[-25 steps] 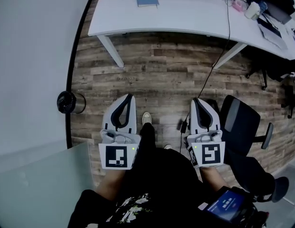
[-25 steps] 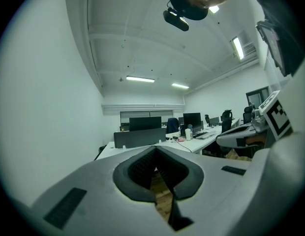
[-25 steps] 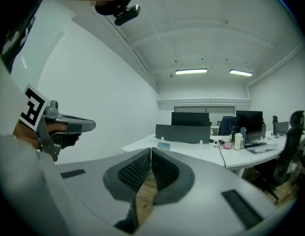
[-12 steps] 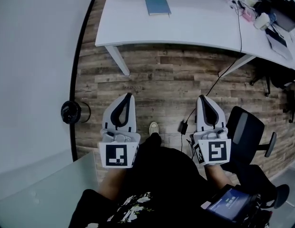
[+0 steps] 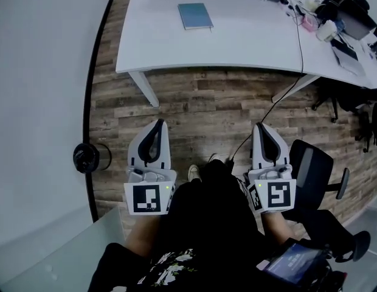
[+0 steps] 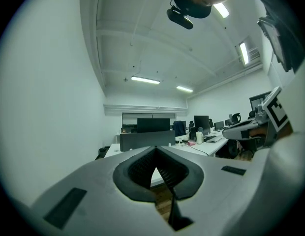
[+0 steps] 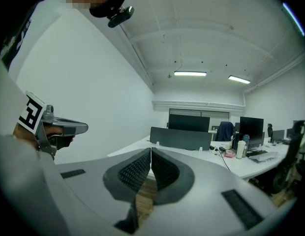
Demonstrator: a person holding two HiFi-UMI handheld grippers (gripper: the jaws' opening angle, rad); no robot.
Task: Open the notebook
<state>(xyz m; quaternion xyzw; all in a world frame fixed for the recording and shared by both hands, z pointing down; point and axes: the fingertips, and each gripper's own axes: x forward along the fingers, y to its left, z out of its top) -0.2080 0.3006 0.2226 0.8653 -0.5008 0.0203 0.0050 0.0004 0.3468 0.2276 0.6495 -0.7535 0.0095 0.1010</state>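
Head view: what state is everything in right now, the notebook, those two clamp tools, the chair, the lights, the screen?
notebook: closed, flat on the desk, untouched
left gripper: jaws shut, empty, short of the desk
right gripper: jaws shut, empty, short of the desk
chair: unoccupied
ceiling lights: on
monitor: dark

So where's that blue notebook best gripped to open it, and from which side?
Probably the cover's free long edge, pinched from the side with the jaws level. The notebook lies flat and closed on the desk, a short edge toward the person, with bare desktop round it. Which long edge is the spine is too small to tell.
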